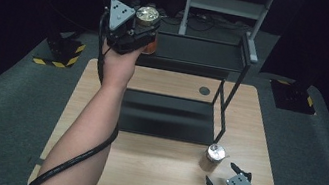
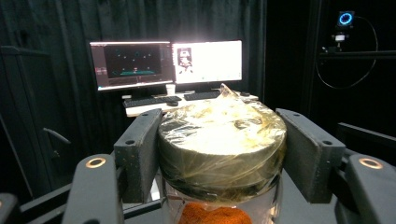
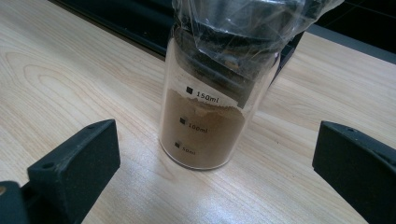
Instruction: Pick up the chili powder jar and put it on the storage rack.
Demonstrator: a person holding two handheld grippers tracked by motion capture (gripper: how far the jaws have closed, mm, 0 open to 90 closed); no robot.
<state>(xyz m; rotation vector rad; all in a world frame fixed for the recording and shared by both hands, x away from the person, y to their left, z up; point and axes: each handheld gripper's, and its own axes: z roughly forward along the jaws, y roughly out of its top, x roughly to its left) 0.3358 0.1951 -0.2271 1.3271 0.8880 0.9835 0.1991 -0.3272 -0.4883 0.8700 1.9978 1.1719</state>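
Two jars are in play: the left gripper (image 1: 143, 32) has its fingers (image 2: 140, 149) clenched on the foil-wrapped lid of the orange-powder jar (image 2: 222, 154), held up beside the black shelf (image 1: 194, 52). The brown-powder jar (image 3: 210, 116) stands on the wooden surface (image 1: 154, 172), just ahead of the right gripper (image 1: 225, 176), whose fingers (image 3: 77, 161) are spread wide, released.

Left arm stretched far forward, left gripper (image 1: 143, 30) raised high with jaws clamped tight; right gripper (image 1: 222, 175) rests low near the body, jaws spread wide.
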